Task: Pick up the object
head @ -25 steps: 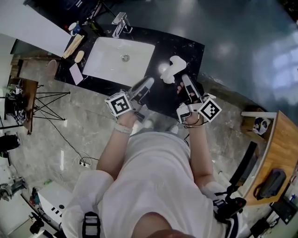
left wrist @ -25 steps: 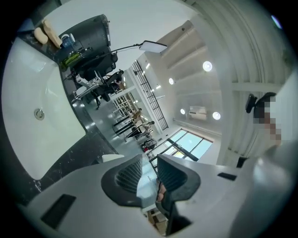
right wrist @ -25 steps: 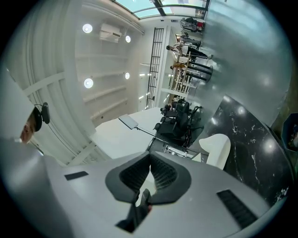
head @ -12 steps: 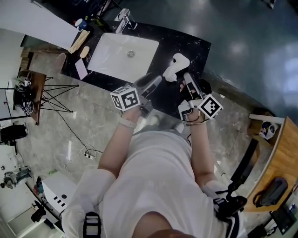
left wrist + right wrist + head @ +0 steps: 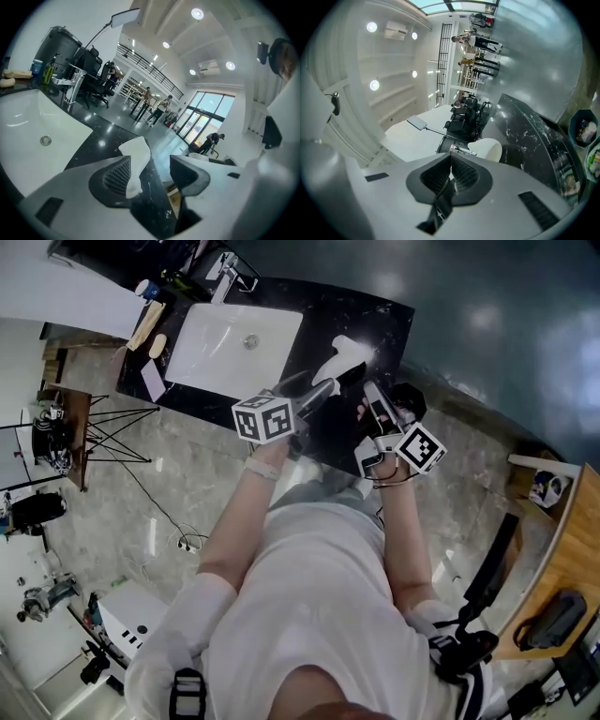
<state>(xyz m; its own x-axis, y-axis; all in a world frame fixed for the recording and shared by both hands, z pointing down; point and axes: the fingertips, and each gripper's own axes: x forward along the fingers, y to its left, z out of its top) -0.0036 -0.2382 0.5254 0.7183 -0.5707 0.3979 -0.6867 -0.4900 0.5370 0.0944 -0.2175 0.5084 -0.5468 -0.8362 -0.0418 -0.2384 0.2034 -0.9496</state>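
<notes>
A white, sock-shaped object (image 5: 345, 354) lies on the black marble counter (image 5: 380, 322), right of the sink. My left gripper (image 5: 322, 388) reaches its near end. In the left gripper view the object (image 5: 137, 157) sits between the jaws, close against the left pad (image 5: 117, 174). The right pad stands clear of it. The left gripper's (image 5: 152, 174) jaws are opening and do not press on the object. My right gripper (image 5: 368, 392) hovers just right of the object with its jaws shut on nothing. In its own view the right gripper (image 5: 451, 176) has the object (image 5: 488, 149) ahead of it.
A white sink (image 5: 211, 360) with a chrome faucet (image 5: 230, 268) fills the counter's left half. Small toiletries (image 5: 150, 329) lie at its far left end. A tripod (image 5: 112, 442) stands on the floor to the left, a wooden desk (image 5: 553, 549) to the right.
My left gripper has moved forward and right up to the white object, and its jaws have widened. The right gripper has stayed roughly in place, still shut.
</notes>
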